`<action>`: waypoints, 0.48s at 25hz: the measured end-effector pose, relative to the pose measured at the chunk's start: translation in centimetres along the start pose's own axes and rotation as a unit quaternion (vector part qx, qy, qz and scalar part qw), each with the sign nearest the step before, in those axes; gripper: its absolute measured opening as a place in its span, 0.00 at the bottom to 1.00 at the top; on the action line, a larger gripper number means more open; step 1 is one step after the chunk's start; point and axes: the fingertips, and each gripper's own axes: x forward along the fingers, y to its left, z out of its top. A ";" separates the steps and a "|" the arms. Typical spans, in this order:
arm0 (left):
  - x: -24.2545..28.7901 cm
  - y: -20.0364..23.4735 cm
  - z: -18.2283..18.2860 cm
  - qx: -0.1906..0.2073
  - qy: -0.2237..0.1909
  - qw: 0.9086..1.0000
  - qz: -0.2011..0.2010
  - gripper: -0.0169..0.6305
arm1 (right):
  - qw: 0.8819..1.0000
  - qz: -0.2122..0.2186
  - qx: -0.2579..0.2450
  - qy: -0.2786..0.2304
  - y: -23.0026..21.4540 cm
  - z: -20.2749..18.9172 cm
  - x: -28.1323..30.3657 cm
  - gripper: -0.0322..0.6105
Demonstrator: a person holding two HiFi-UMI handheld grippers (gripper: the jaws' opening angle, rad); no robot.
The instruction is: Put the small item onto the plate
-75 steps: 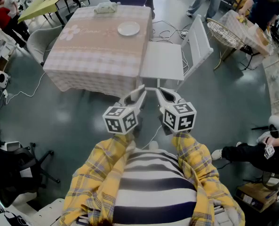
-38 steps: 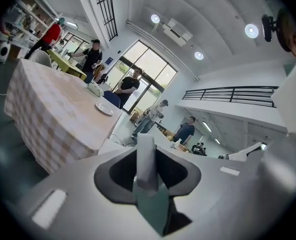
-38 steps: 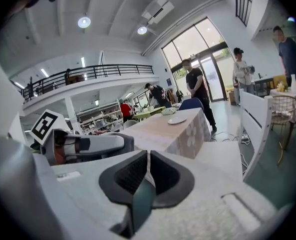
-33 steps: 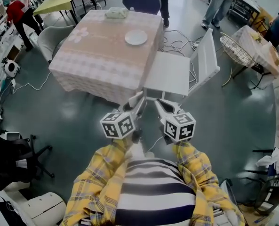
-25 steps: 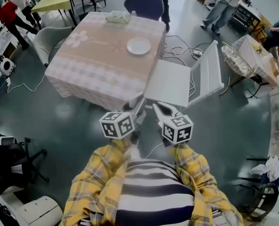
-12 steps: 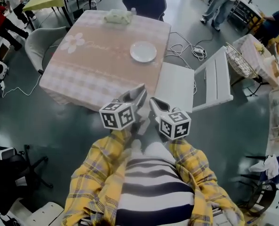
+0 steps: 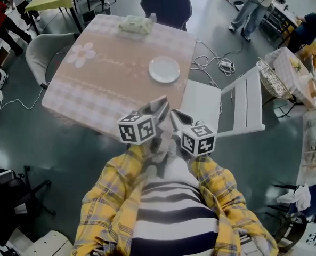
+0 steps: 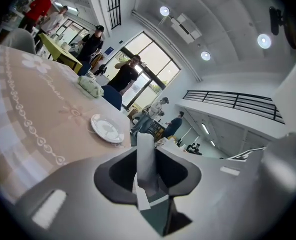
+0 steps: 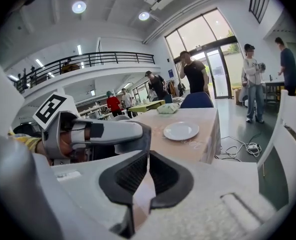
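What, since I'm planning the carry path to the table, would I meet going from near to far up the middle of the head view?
Left claw, pinching a white item → white plate → pale bundle → dark blue chair.

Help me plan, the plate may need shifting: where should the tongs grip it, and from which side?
Probably the near rim of the plate, approached low from the person's side of the table: it lies flat, too wide to span, so its raised edge is the only pinchable part.
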 end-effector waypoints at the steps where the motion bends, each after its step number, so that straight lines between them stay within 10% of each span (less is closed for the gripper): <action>1: 0.4 0.6 0.2 -0.005 -0.002 1.000 0.005 0.18 | 1.000 0.006 -0.004 0.002 -0.2 0.1 0.5 0.07; 12: 7.8 4.9 3.0 -0.039 0.002 0.998 0.048 0.19 | 0.999 0.045 -0.010 0.024 -6.4 3.2 6.0 0.07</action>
